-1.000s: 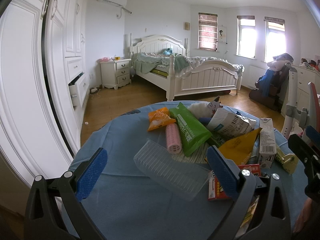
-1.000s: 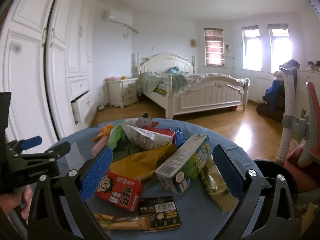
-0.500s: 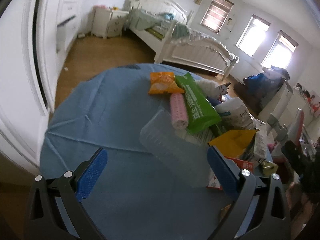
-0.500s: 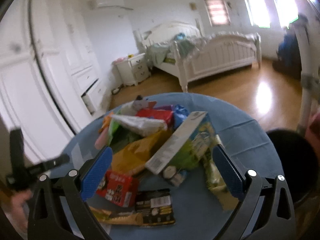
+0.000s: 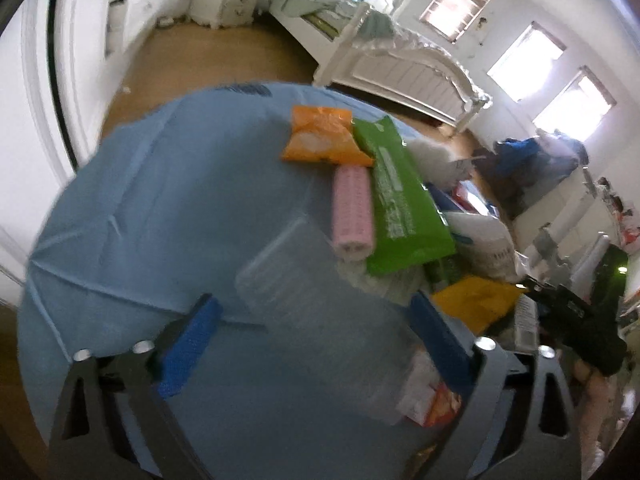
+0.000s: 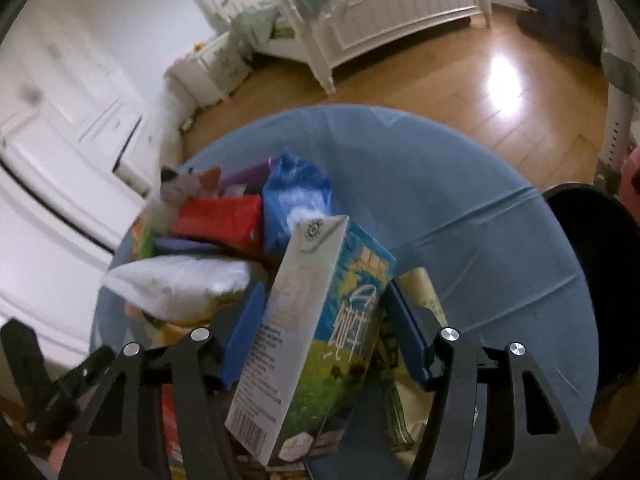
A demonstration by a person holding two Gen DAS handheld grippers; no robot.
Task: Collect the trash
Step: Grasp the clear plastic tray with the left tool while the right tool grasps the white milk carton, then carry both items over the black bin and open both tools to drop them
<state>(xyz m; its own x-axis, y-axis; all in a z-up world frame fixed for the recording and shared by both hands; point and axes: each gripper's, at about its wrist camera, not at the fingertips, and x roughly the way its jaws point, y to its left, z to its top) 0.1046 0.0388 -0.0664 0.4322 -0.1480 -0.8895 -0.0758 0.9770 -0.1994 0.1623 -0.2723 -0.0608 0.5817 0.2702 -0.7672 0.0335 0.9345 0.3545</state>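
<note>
Left hand-held gripper (image 5: pixel 316 344) is closing, pads not yet touching the clear plastic tray (image 5: pixel 320 300) lying between them on the tabletop (image 5: pixel 140 208); thin and slick, it could squirt free. Right hand-held gripper (image 6: pixel 326 338) is closing around the milk carton (image 6: pixel 316 332), tilted on the wrappers: it may twist out, short of the black bin (image 6: pixel 600 280).

A tall white, blue and green cardboard milk carton (image 6: pixel 316 340) is seen between the blue pads of the right gripper (image 6: pixel 324 340), whose jaws are closing; contact cannot be judged. Behind it, a red packet (image 6: pixel 220 220), a blue foil bag (image 6: pixel 296 196) and a white bag (image 6: pixel 180 284) are piled on the round blue-covered table (image 6: pixel 460 208). A black bin (image 6: pixel 592 280) is seen at the right.
</note>
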